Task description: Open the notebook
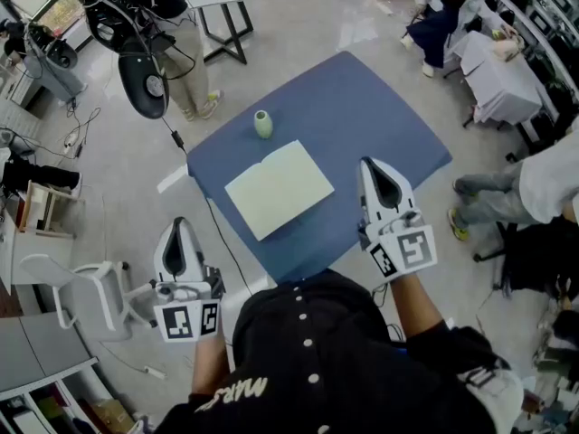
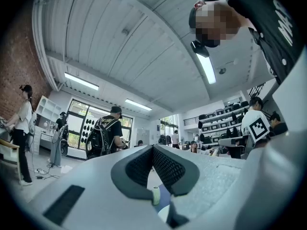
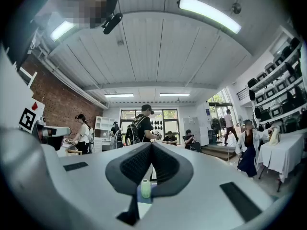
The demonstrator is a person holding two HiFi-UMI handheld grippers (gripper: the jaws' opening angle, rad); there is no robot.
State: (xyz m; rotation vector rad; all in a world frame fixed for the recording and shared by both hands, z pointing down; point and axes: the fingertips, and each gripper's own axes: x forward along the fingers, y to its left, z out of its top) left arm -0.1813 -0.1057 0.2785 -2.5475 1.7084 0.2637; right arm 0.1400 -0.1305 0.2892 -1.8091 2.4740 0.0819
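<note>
The notebook (image 1: 279, 189) lies flat on the blue table (image 1: 380, 116) with its pale yellow-green pages facing up. A small green vase (image 1: 262, 124) stands just beyond it and shows through the jaws in both gripper views (image 2: 155, 194) (image 3: 145, 188). My right gripper (image 1: 366, 163) is shut and empty, hovering over the table just right of the notebook. Off the table's near left edge, over the floor, my left gripper (image 1: 178, 227) is held with its jaws together and nothing in them. Both grippers point roughly level across the room.
A black stand with round lamp heads (image 1: 143, 80) and cables is at the far left of the table. A white chair (image 1: 86, 287) sits at the near left. A white-clothed table (image 1: 507, 80) and seated people are to the right, with a person's legs (image 1: 488, 197) close by.
</note>
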